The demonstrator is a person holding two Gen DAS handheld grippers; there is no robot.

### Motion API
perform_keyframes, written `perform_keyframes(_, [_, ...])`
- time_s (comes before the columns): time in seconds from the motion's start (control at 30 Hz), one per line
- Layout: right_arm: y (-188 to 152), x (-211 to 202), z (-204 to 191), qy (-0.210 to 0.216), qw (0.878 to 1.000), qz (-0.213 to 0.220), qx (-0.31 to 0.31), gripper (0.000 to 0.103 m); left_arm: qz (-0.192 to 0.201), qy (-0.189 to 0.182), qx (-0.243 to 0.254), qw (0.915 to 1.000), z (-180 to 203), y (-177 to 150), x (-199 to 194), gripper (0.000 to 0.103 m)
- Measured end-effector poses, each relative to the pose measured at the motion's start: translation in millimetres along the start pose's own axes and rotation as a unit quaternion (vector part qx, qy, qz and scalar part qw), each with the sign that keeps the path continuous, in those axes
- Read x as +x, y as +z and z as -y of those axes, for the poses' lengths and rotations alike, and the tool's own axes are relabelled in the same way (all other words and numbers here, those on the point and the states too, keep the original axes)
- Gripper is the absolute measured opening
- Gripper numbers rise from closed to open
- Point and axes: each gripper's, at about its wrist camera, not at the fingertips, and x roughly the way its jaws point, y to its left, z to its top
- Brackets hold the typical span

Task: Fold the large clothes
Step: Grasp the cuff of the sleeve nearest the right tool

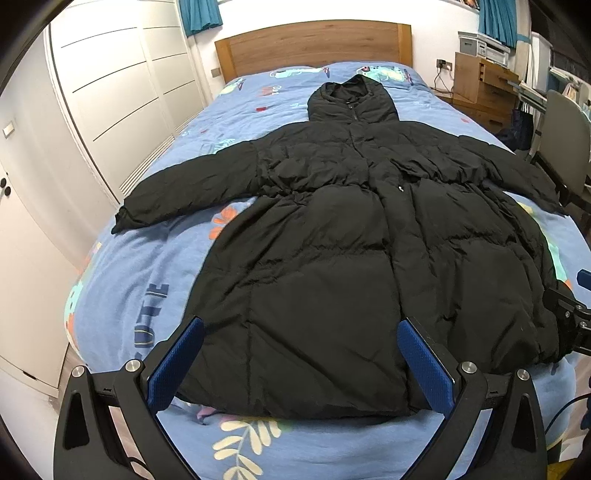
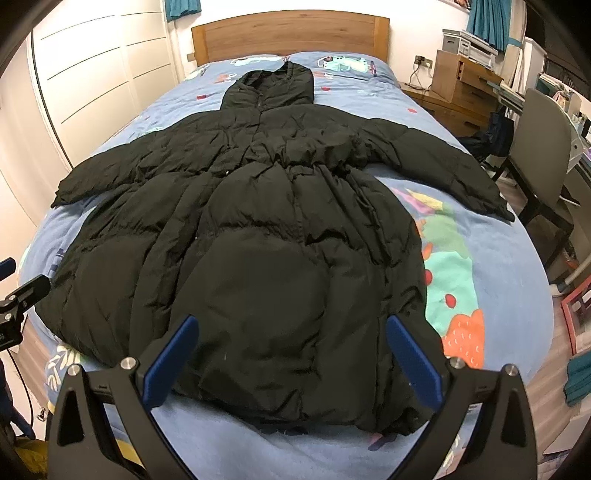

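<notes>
The left tongs [image 1: 301,363] are closest in the left view. Their two blue pads [image 1: 177,363] stand wide apart and hold nothing. They hang just over the bottom edge of the coat [image 1: 332,258], on its left half. The right tongs [image 2: 291,360] look the same in the right view. Their blue pads [image 2: 415,363] are wide apart too, with nothing between them, and they hang over the bottom edge on the coat's right half. Each view also shows a bit of the other tongs at its side edge.

The coat is big, black and puffy. It lies flat on the bed [image 1: 129,295], front side up and closed down the middle. Its bottom edge is near the foot of the bed, close to both tongs. Past that, a gathered waist runs across it. The two sleeves [image 1: 184,192] spread out to the sides, one to each edge of the bed. The hood [image 1: 351,99] lies farthest away, pointing at the headboard [image 1: 314,46].

The bed has a blue cover with bright pictures on it. The headboard is brown wood. A white wardrobe [image 1: 110,92] stands to the left of the bed. To the right are a chair [image 2: 543,155] and a wooden cabinet [image 2: 461,88]. Blue-green curtains [image 2: 491,22] hang on the far wall
</notes>
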Motion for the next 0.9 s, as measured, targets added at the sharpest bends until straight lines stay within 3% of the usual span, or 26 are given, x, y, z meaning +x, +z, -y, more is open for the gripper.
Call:
perform_keyframes(0.23, [23, 13, 27, 0.002, 0.999, 0.004, 0.036, 0.102, 0.037, 0.062, 0.025, 0.9971, -23, 42, -13, 0.102])
perform_keyframes(0.5, [73, 55, 100, -0.017, 0.993, 0.012, 0.116, 0.102, 0.039, 0.044, -0.016, 0.9981, -42, 111, 10, 0.102])
perform_keyframes(0.63, [94, 92, 160, -0.021, 0.982, 0.016, 0.185, 0.102, 0.037, 0.028, -0.046, 0.9979, -43, 139, 32, 0.102])
perform_keyframes(0.9, [102, 169, 277, -0.011, 0.945, 0.017, 0.328, 0.102, 0.007, 0.052, -0.071, 0.9961, -45, 167, 88, 0.102])
